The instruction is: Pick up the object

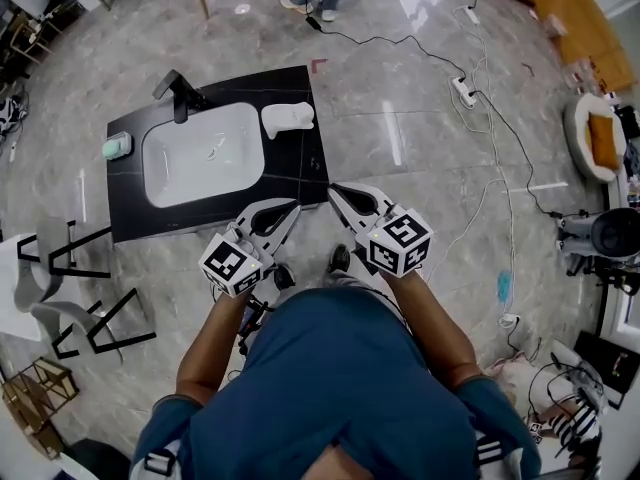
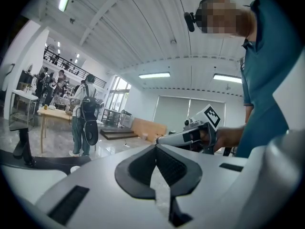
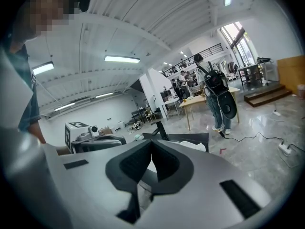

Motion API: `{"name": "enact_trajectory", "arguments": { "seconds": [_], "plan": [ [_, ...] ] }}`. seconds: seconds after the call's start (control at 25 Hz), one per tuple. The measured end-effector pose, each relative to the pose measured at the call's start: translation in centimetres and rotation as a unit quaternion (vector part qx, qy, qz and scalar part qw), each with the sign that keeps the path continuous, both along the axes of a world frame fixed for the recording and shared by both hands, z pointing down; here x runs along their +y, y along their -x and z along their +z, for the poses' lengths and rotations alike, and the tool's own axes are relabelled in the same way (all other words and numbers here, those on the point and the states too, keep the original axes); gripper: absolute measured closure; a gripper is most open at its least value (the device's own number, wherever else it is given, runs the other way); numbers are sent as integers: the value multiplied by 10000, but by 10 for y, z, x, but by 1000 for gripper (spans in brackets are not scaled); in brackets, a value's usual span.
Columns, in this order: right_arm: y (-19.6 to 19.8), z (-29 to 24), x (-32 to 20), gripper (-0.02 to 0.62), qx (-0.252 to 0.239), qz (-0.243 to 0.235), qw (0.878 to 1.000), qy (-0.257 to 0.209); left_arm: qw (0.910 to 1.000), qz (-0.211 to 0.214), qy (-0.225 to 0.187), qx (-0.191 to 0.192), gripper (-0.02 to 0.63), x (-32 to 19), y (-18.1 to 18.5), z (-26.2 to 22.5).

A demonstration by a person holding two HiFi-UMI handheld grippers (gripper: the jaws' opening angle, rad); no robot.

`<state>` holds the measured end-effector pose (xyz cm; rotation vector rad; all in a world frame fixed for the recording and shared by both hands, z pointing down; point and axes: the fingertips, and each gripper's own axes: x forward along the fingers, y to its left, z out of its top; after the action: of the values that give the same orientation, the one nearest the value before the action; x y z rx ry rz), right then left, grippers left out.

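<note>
Standing over the flat black countertop slab (image 1: 290,173) that lies on the glossy grey marbled floor (image 1: 420,128), the person holds both tools out in front of the body, well short of anything to take; the left gripper (image 1: 292,208) has its two jaws pressed together with nothing between them, and the right gripper (image 1: 334,189) is likewise closed tight and empty, as each gripper's own view shows plainly. The likeliest thing to lift is the small white rounded object (image 1: 287,118), lying on the slab just beside the right edge of the white rounded-rectangle sink basin (image 1: 200,153), toward the slab's far corner from the grippers; a pale green soap-like block (image 1: 117,146) sits at the basin's other side near the black angular tap (image 1: 178,93), and the task does not say which is meant. From here I cannot tell whether the white object is a folded cloth or a glazed piece; it looks light, smooth-skinned and lumpy in outline, wider at one end; if it is hard, I judge it slippery and liable to chip on the slab should it squirt out of the pads; if soft, it will sag. I would take it across its narrower middle, jaws opened wide first, then closed gently from above.
</note>
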<state>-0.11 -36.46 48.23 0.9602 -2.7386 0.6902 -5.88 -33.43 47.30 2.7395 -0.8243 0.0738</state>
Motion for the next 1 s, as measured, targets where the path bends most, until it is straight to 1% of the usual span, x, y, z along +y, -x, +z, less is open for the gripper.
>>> {"name": "enact_trajectory", "arguments": {
  "seconds": [0.16, 0.32, 0.44, 0.56, 0.64, 0.72, 0.8, 0.88, 1.0],
  "plan": [
    [-7, 1, -3, 581, -55, -39, 10000, -10, 9998, -139, 52, -106, 603, 3, 2, 5],
    [-11, -3, -6, 581, -153, -202, 9997, -71, 9993, -316, 41, -203, 603, 3, -2, 4],
    [-16, -3, -6, 581, -182, -370, 9991, -79, 9988, -428, -44, -227, 603, 1, -13, -3],
    [-20, 6, -6, 581, -105, -530, 9985, -35, 9983, -475, -211, -266, 603, 0, -25, -8],
    [-21, 15, -7, 581, -11, -546, 9985, 39, 9986, -454, -184, -212, 603, 2, -28, -6],
    [-21, 18, -7, 581, 40, -450, 9989, 92, 9993, -356, -70, -113, 603, 6, -27, 1],
    [-19, 15, -11, 581, 21, -237, 9996, 121, 9997, -139, -24, -204, 603, 8, -23, 8],
    [-12, 9, -15, 581, -42, -54, 9999, 109, 9994, 72, -86, -331, 603, 5, -12, 8],
    [7, 4, -16, 581, 36, -65, 10000, 28, 9994, 42, -148, -322, 603, -7, 14, 4]
  ]
}}
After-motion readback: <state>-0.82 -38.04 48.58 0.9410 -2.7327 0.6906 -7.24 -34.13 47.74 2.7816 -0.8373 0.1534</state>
